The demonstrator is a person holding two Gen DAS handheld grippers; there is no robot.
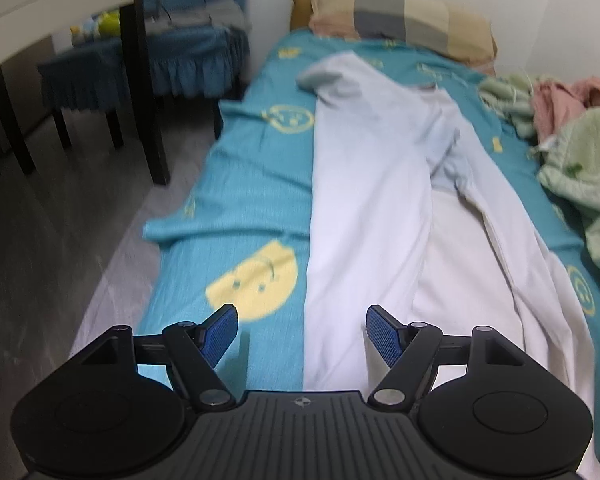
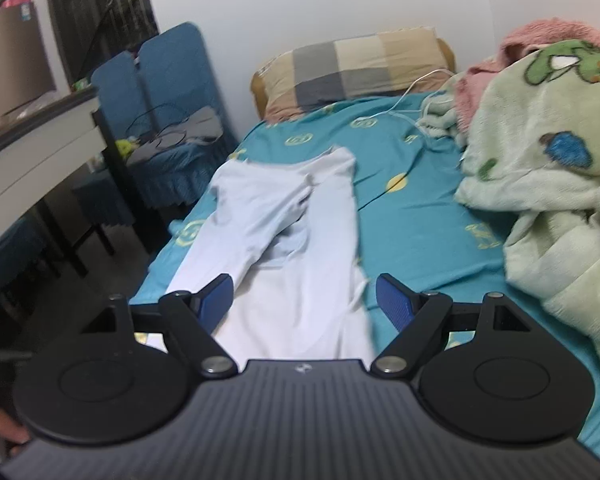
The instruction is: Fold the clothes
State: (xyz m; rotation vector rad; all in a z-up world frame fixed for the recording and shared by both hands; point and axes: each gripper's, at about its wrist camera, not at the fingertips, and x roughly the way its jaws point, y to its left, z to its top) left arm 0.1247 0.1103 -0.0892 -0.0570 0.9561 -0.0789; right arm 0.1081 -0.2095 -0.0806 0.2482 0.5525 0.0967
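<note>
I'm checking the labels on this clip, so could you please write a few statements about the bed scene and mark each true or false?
1. Both the left gripper and right gripper are open. True.
2. The white garment lies on the teal bedsheet. True.
3. The right gripper clamps the garment. False: it holds nothing.
4. The checked pillow lies on the floor. False: it is at the bed's far end.
5. A green blanket is heaped beside the garment. True.

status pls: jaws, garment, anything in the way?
Left gripper and right gripper: jaws open, empty. White garment lies lengthwise on the teal bedsheet, sleeves folded inward. Green blanket heaped beside it, apart.
</note>
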